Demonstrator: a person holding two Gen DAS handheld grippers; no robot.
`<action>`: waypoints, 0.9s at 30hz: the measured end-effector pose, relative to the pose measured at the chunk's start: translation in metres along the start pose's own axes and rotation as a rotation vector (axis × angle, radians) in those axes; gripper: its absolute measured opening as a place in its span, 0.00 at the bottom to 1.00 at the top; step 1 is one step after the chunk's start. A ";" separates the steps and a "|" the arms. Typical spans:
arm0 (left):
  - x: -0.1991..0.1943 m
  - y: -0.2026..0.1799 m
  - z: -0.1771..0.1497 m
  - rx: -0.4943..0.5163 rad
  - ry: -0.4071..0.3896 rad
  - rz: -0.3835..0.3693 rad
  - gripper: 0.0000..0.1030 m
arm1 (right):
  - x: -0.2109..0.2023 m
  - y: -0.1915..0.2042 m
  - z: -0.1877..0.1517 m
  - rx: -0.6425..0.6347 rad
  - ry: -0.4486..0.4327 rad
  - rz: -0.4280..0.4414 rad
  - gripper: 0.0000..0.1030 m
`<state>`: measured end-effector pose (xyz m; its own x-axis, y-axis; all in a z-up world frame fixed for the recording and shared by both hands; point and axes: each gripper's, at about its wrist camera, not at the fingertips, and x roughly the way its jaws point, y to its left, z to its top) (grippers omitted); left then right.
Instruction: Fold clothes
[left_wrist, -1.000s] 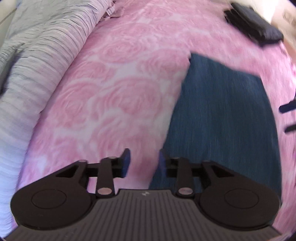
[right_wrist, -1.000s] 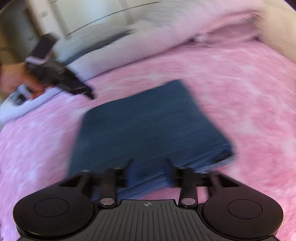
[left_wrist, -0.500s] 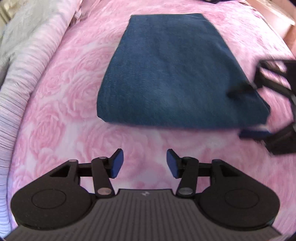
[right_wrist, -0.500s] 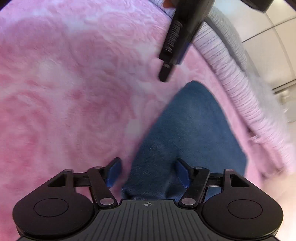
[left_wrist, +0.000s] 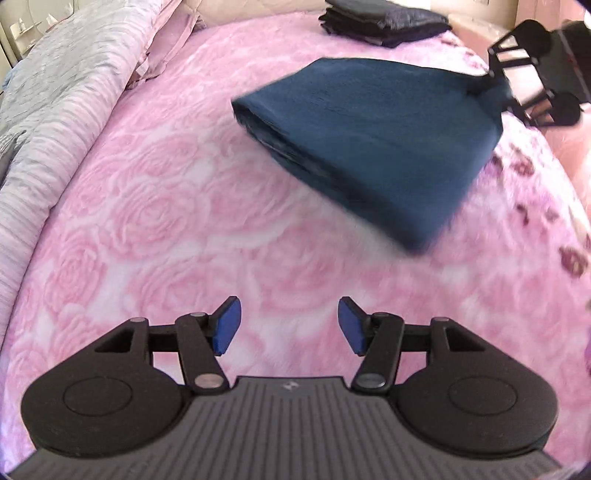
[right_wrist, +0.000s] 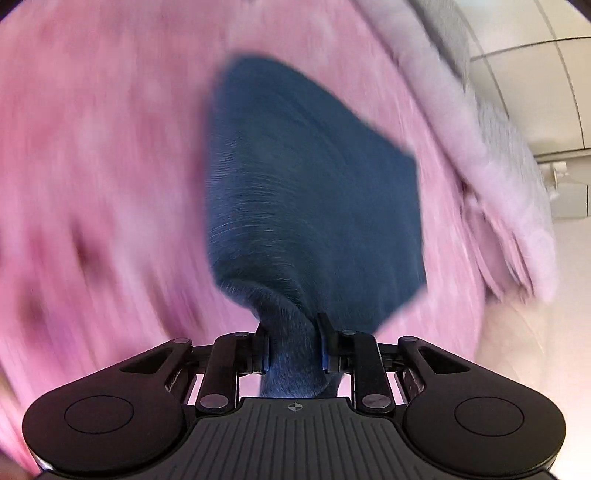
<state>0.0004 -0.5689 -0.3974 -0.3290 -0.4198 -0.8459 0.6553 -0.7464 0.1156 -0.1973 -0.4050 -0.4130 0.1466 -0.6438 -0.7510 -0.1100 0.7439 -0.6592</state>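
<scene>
- Folding looks finished for the blue garment (left_wrist: 373, 140): it is a thick, layered packet, and the step in hand reads as carrying it off rather than creasing it further.
- Right gripper (right_wrist: 293, 349) has a bunched corner of the cloth between its pads, and its jaws are closing on that corner, squeezing it into a narrow neck.
- From the left wrist view the packet hangs tilted, its far right corner raised by the right gripper, its near corner low over the pink rose bedspread (left_wrist: 155, 229); whether that corner touches the cover cannot be told through the blur.
- Left gripper (left_wrist: 290, 326) is released, jaws apart with nothing between them, over bare bedspread near the packet.
- Dark folded pile (left_wrist: 380, 22) lies at the far edge of the bed, probably the destination.
- Next move calls for keeping the layers together: one pinched corner may let the folds sag open, so support from the free gripper under the low edge would help.
</scene>
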 end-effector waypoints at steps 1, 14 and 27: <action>0.003 -0.002 0.007 -0.005 -0.002 -0.007 0.52 | 0.004 -0.004 -0.020 -0.020 0.023 -0.014 0.23; 0.088 0.009 0.161 -0.126 -0.093 -0.083 0.55 | -0.031 -0.050 -0.099 1.194 0.052 0.110 0.59; 0.161 0.021 0.200 -0.089 0.047 -0.060 0.49 | 0.038 -0.040 -0.216 2.283 -0.237 0.408 0.16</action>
<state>-0.1744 -0.7557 -0.4275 -0.3379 -0.3497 -0.8738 0.6940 -0.7197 0.0196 -0.3999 -0.4983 -0.4232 0.4981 -0.5646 -0.6581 0.6986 -0.1882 0.6903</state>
